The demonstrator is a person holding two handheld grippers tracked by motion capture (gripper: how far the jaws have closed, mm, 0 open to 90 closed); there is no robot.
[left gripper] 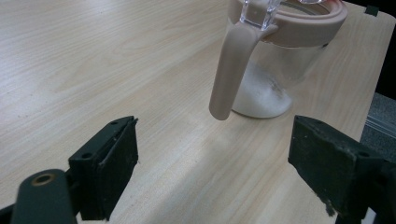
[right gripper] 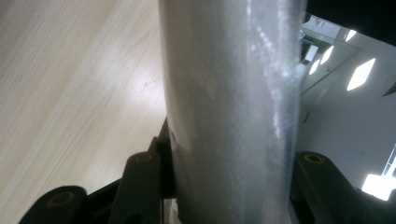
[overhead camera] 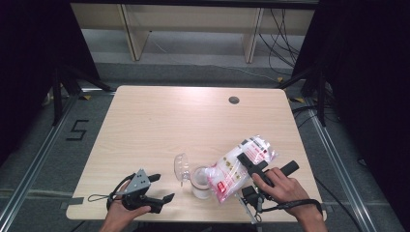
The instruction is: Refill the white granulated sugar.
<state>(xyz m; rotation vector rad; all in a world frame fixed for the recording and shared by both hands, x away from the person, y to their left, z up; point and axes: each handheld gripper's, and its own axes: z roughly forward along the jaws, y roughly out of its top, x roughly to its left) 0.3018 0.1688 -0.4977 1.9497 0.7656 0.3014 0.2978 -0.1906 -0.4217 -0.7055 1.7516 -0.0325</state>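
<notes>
At lower right of the high view, the right claw [overhead camera: 251,162] clamps a soft, slippery powder bag [overhead camera: 241,166] tilted over the jar [overhead camera: 200,182]; grip mid-body. Left claw [overhead camera: 162,188] gapes empty.

table [overhead camera: 159,121]: light wood | grommet [overhead camera: 234,100]: far right | floor tape mark [overhead camera: 77,130]: left

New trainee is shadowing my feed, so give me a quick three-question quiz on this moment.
1. True or false: the left gripper is clamped on the jar.
2. What does the right gripper hold? A) the bag B) a lid C) nothing
3. Fill in: the bag's lower end tilts toward the open ____.

Key: 1 false, its jaws stand open beside the jar. 2 A. 3 jar.
</notes>
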